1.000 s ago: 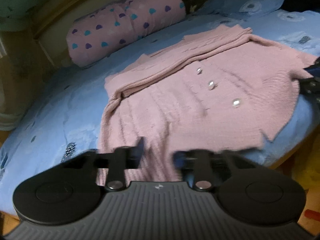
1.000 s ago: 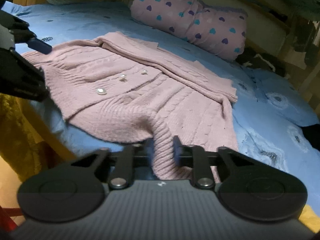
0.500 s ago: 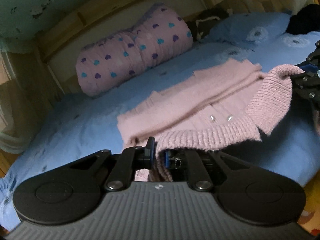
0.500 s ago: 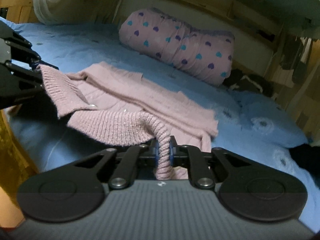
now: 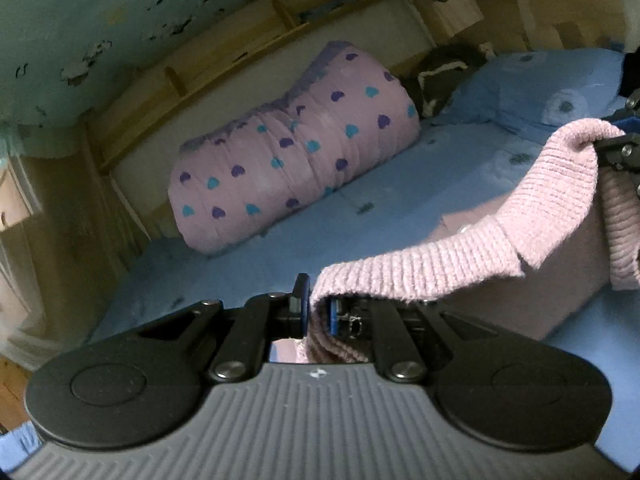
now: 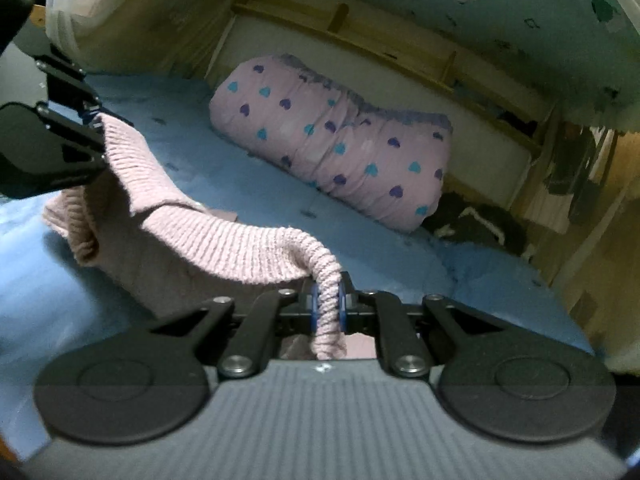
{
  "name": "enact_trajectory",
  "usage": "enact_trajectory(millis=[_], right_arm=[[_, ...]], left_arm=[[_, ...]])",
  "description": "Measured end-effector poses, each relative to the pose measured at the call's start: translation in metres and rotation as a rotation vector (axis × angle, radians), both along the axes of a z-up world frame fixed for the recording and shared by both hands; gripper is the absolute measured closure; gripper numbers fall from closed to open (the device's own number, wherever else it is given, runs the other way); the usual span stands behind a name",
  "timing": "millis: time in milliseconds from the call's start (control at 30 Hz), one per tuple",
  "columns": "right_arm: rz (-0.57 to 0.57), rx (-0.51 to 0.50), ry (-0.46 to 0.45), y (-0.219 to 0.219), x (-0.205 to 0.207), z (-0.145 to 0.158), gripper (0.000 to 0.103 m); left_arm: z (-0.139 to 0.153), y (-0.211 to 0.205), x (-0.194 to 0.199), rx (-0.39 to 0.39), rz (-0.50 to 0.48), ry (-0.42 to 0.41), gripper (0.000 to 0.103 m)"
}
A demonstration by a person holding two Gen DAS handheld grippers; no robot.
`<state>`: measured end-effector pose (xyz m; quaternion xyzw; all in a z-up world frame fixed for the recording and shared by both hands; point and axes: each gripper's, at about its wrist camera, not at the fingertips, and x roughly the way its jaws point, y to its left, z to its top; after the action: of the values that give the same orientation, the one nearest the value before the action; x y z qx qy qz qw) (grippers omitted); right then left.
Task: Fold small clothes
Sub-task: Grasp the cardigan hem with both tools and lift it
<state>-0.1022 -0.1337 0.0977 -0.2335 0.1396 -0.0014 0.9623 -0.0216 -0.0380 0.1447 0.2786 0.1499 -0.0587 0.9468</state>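
A pink knitted cardigan hangs by its ribbed hem, stretched between both grippers above the blue bed sheet. My left gripper is shut on one hem corner. My right gripper is shut on the other hem corner, which bunches between its blue pads. In the right wrist view the cardigan sags in the middle and its lower part rests on the sheet. The right gripper shows at the right edge of the left wrist view, and the left gripper at the left edge of the right wrist view.
A rolled pink quilt with heart print lies at the back of the bed, also in the right wrist view. A wooden headboard shelf runs behind it. Dark clothing lies beside the quilt.
Both grippers closed on the hem corners and lifted the cardigan off the bed, raising it and carrying it forward toward the quilt. The cardigan went from lying flat to hanging between them.
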Motion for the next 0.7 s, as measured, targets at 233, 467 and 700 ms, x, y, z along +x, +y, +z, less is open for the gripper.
enact_trajectory(millis=[233, 467, 700], right_arm=[[-0.029, -0.047, -0.047, -0.007, 0.062, 0.009, 0.091], [-0.055, -0.053, 0.009, -0.012, 0.133, -0.019, 0.091], [-0.052, -0.008, 0.149, -0.016, 0.182, -0.07, 0.091]], left_arm=[[0.0, -0.017, 0.087, 0.021, 0.016, -0.001, 0.091], [-0.052, -0.023, 0.171, 0.025, 0.056, 0.095, 0.091], [-0.117, -0.019, 0.212, 0.02, 0.1, 0.222, 0.09]])
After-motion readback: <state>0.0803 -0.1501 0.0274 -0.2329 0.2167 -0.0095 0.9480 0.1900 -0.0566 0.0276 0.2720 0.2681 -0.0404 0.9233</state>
